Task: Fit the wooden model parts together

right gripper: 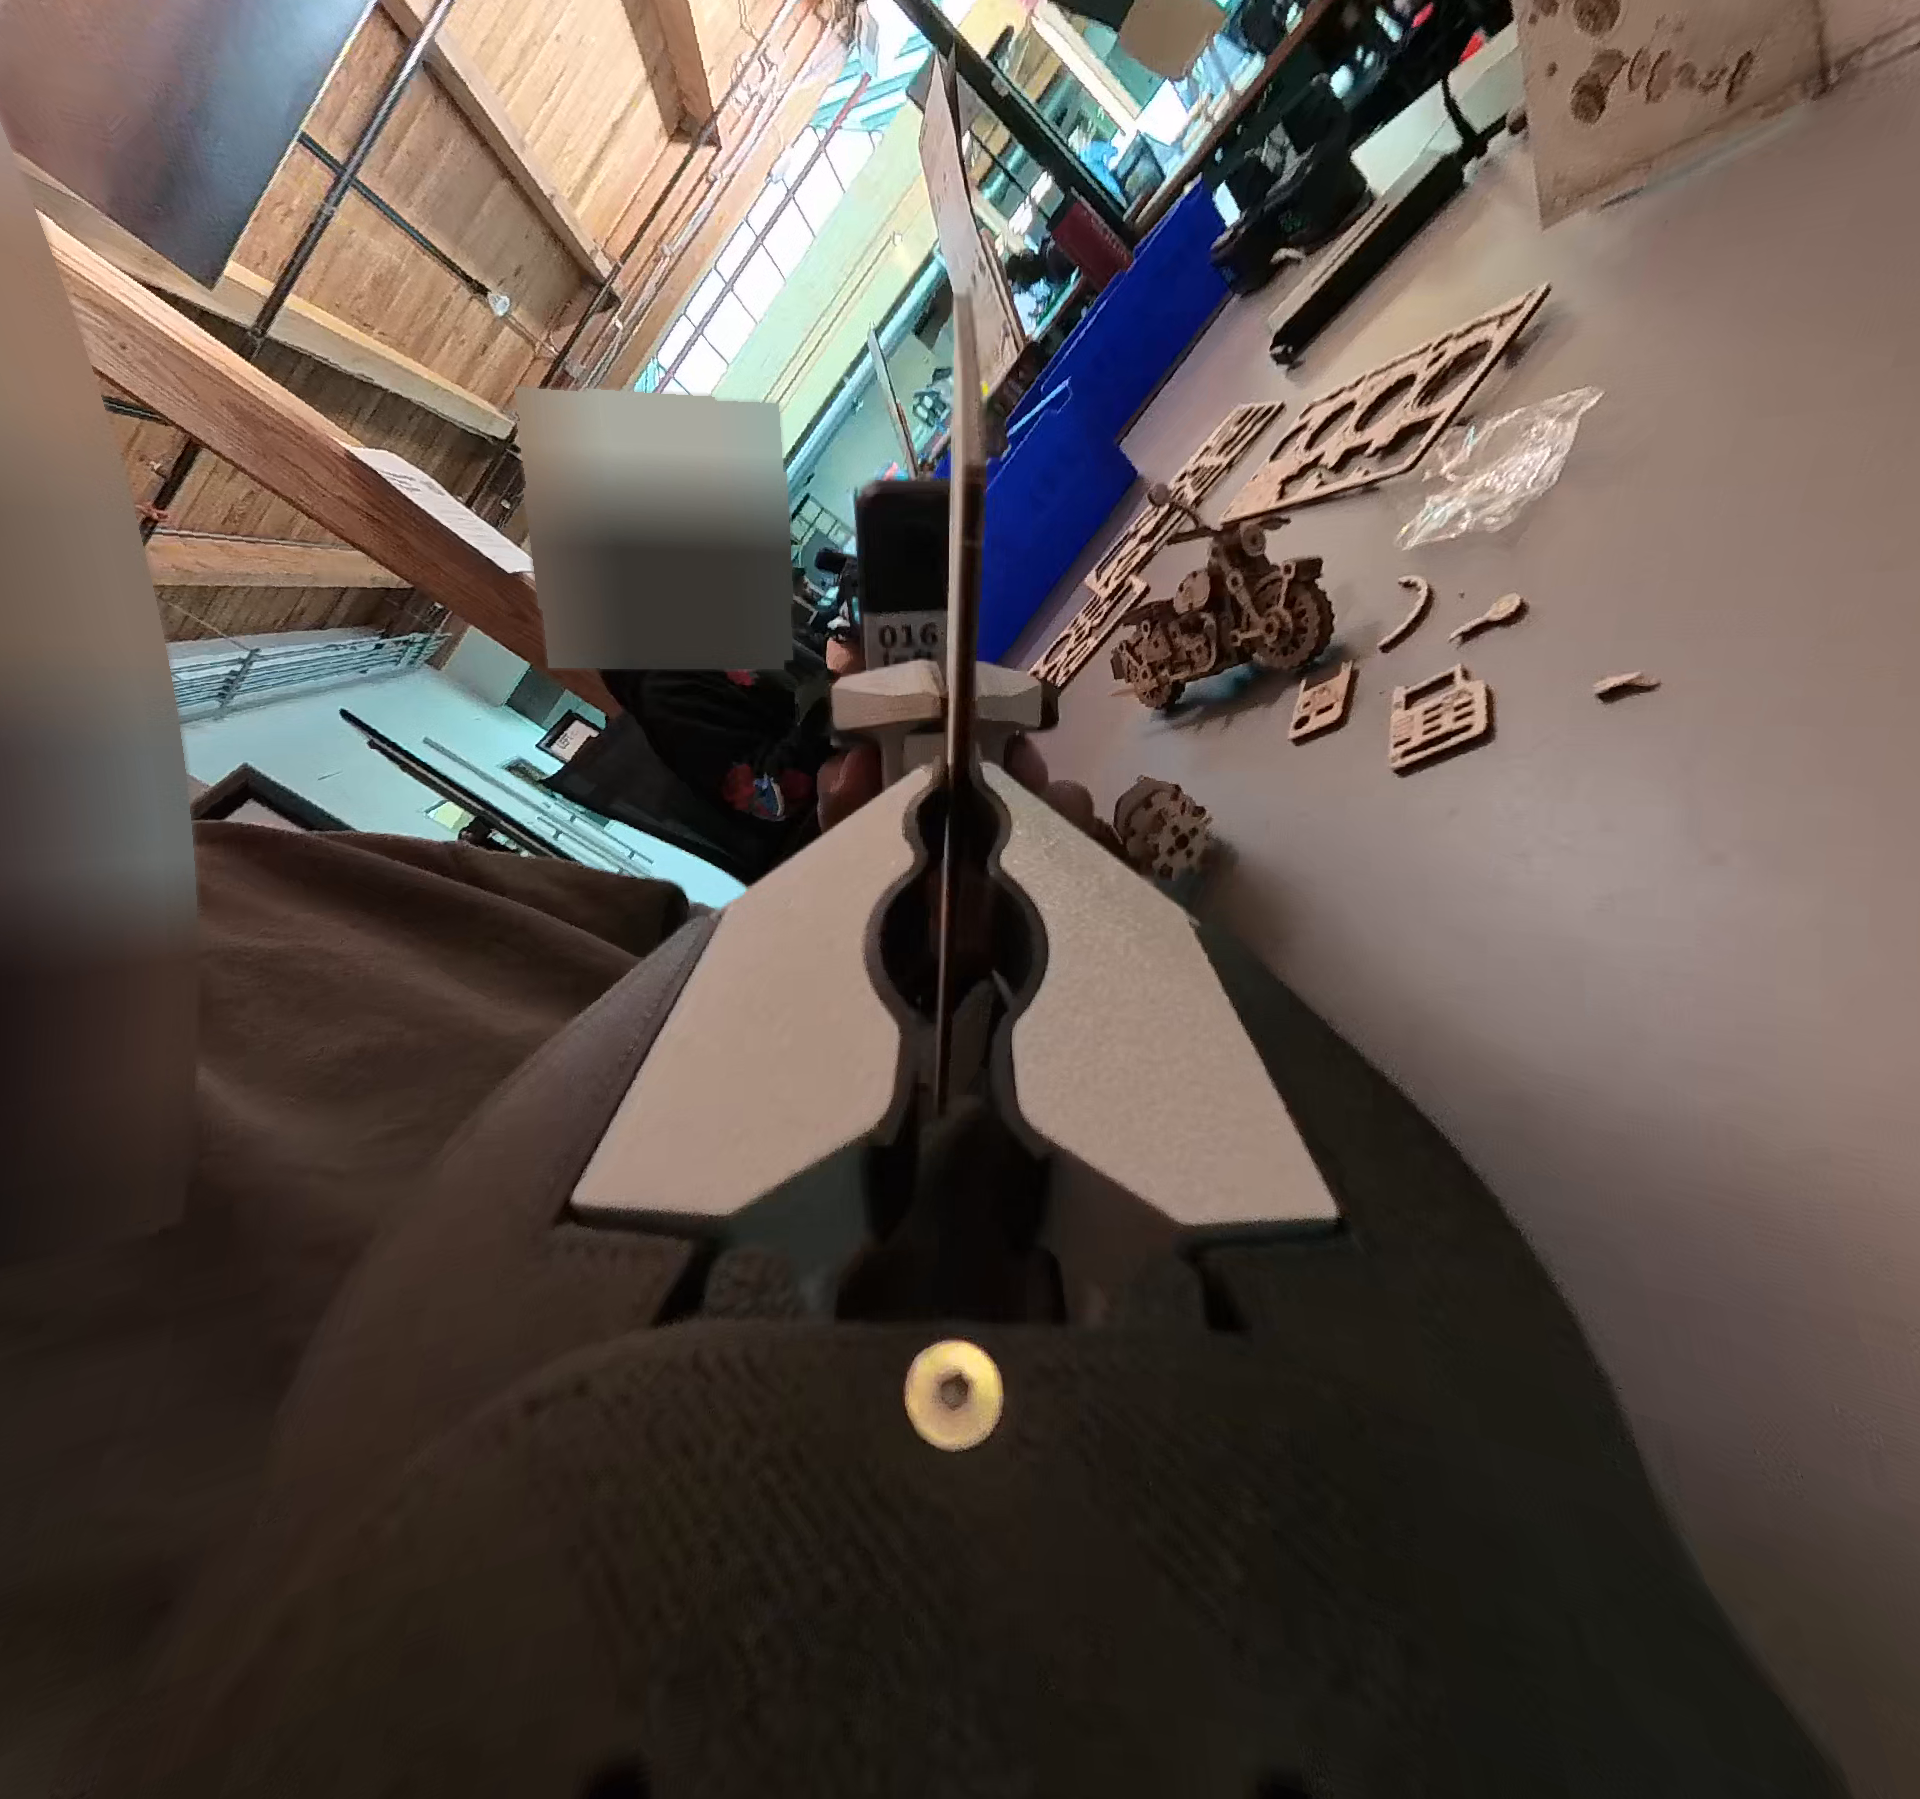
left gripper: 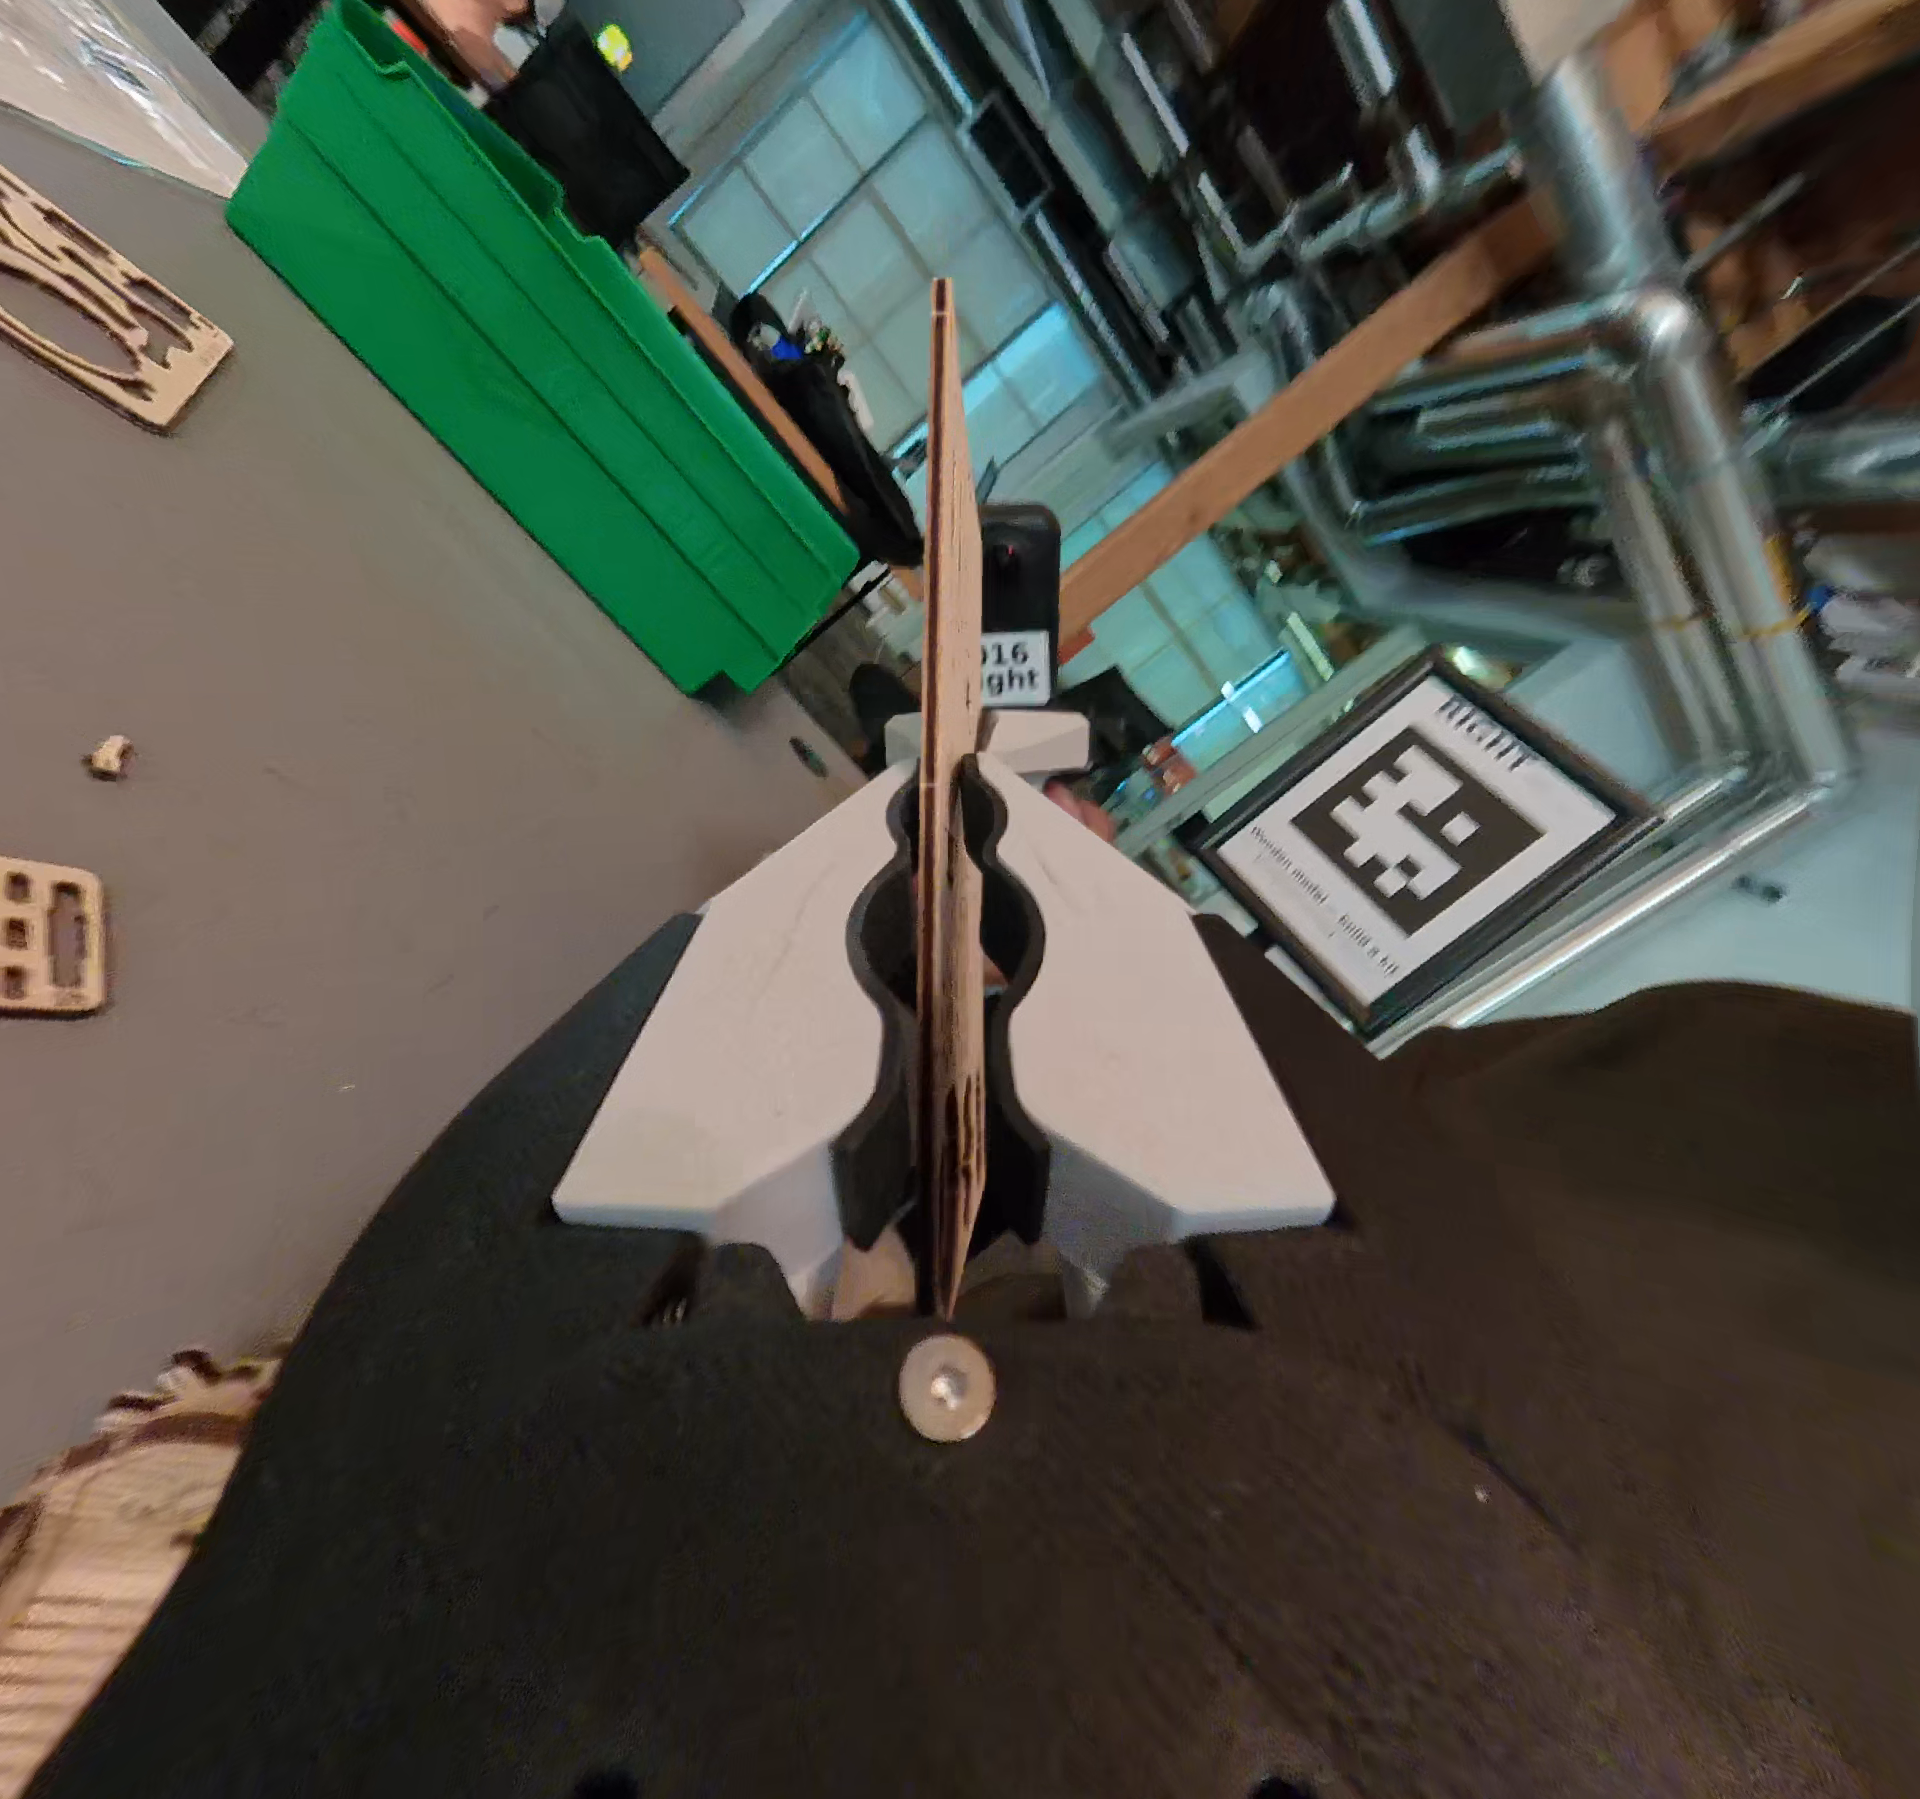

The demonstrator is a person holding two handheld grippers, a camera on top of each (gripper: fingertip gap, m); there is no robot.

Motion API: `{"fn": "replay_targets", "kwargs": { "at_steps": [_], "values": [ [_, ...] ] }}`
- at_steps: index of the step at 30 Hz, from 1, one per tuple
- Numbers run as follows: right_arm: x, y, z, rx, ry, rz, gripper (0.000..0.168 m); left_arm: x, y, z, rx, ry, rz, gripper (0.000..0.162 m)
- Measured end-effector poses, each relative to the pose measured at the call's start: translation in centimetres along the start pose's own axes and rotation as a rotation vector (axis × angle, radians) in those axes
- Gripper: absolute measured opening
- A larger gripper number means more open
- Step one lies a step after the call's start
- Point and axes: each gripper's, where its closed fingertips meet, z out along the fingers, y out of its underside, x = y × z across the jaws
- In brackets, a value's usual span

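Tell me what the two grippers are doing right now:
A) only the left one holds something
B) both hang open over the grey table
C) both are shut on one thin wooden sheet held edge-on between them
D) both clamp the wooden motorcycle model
C: in the left wrist view the left gripper pinches the thin wooden sheet edge-on, and in the right wrist view the right gripper clamps the same sheet from the opposite side.

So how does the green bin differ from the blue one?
The green bin shows ridged, stepped sides and an open rim; the blue bin looks plain and flat-sided. The green one appears in the left view, with cut-out wooden sheets lying near it; the blue one in the right view, behind the wooden motorcycle. Both rest on grey tabletop.
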Motion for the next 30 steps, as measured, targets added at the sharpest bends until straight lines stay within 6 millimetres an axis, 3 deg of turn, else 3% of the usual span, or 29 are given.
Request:
{"fn": "replay_targets", "kwargs": {
  "at_steps": [1, 6, 9, 12, 17, 19, 22, 30],
  "values": [
    [0.1, 0.3, -0.1, -0.028, 0.001, 0.016, 0.001, -0.2, 0.1, -0.1, -0.028, -0.017, 0.034, 0.003],
    [1.2, 3.2, -0.4, -0.228, 0.062, 0.037, 0.001, -1.4, 1.1, -0.3, -0.149, -0.108, 0.160, 0.021],
    [1.4, 3.8, 0.0, -0.244, 0.052, 0.056, 0.001, -2.0, 2.3, 0.2, -0.188, -0.125, 0.122, 0.012],
    [2.8, 3.2, 0.0, -0.180, 0.102, 0.050, 0.008, -1.9, 2.2, 0.4, -0.152, -0.105, 0.056, 0.000],
    [2.7, 0.9, 0.0, -0.021, 0.048, 0.061, 0.025, -1.6, 3.0, 0.8, -0.190, -0.102, 0.058, 0.000],
    [2.7, 1.2, 0.5, -0.019, 0.044, 0.053, 0.025, -1.4, 3.1, 1.1, -0.182, -0.091, 0.043, 0.000],
    [2.3, 1.3, 0.9, -0.015, 0.041, 0.011, 0.006, -1.6, 3.3, 1.2, -0.176, -0.097, 0.012, 0.000],
    [3.1, 1.5, 0.8, -0.007, 0.063, 0.026, 0.008, -2.3, 3.7, 1.2, -0.218, -0.149, 0.064, 0.001]
  ]
}}
